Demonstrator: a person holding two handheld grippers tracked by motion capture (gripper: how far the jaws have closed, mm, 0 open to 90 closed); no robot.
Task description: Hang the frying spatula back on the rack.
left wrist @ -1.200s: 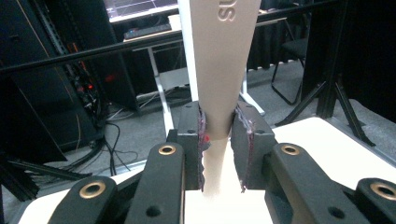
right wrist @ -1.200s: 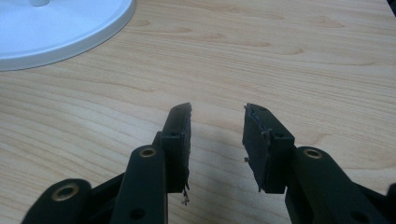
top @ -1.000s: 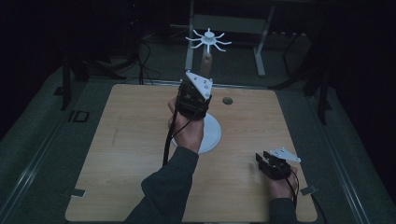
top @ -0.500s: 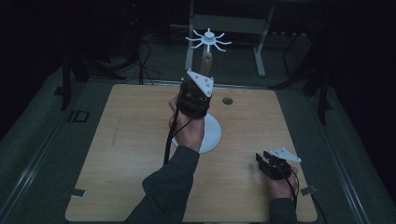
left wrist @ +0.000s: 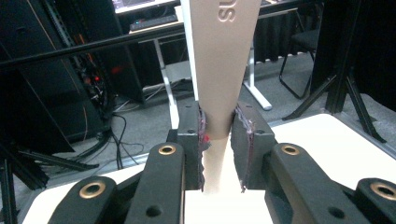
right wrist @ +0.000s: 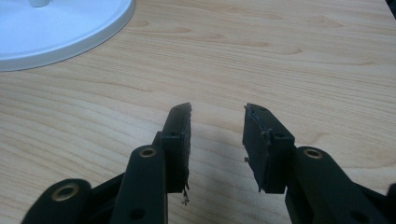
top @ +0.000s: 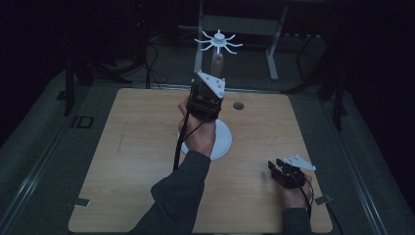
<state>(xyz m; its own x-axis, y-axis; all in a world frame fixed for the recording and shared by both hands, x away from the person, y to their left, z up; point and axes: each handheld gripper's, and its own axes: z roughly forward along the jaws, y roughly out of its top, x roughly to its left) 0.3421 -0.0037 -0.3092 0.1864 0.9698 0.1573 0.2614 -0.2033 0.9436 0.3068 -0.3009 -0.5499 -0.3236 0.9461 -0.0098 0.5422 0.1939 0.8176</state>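
The left tongs [left wrist: 219,135] are gripping a tapered wooden post [left wrist: 219,65], their two black jaws pressing against its sides where it is narrowing toward its foot. The post is standing with its long axis vertical, widening upward, its smooth pale surface bearing embossed letters near the top of the left gripper view. In the high view the left tongs [top: 208,95] are being held above the middle of the desk [top: 122,147], and the post [top: 219,61] is rising from a round white base [top: 222,142] lying flat on the light, wood-grained desk; a white crown of radiating curved arms [top: 219,41] is capping the post. The right tongs [right wrist: 217,140] are resting low over the desk [right wrist: 280,56], jaws standing apart and holding nothing, near the glossy edge of the white base [right wrist: 70,32]. In the high view the right tongs [top: 286,172] are sitting near the desk's front right corner.
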